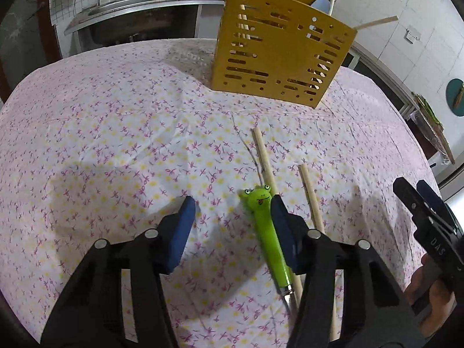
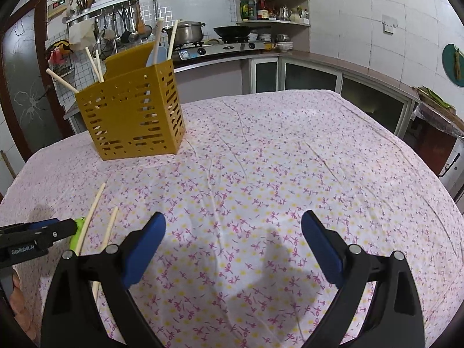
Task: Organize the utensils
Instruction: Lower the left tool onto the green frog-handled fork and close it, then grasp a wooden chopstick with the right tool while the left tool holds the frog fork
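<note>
Left claw point(image 1: 232, 217): held wide open above the worktop point(image 1: 116, 133), nothing gripped. A green frog-handled utensil point(image 1: 266, 232) is seen lying flat on the flowered cloth between the blue pads, close against the right-hand pad point(image 1: 282, 232); whether pad and handle touch cannot be told. Its metal end is hidden under the claw body.

Right claw point(image 2: 233, 246): held wide open above bare cloth, nothing gripped. It is seen at the right edge of the left wrist view, well apart from the frog utensil.

Chopsticks, loose: two are laid on the cloth. One chopstick point(image 1: 265, 159) runs alongside the frog handle and passes behind the right-hand pad; the second chopstick point(image 1: 311, 200) lies just to the right of it, roughly parallel.

Yellow slotted holder point(image 1: 278, 55): stood upright at the far side of the worktop, well apart from the loose items. Several chopsticks point(image 2: 97, 65) and a pale blue spatula point(image 2: 153, 56) are stood in it, leaning outward.
</note>
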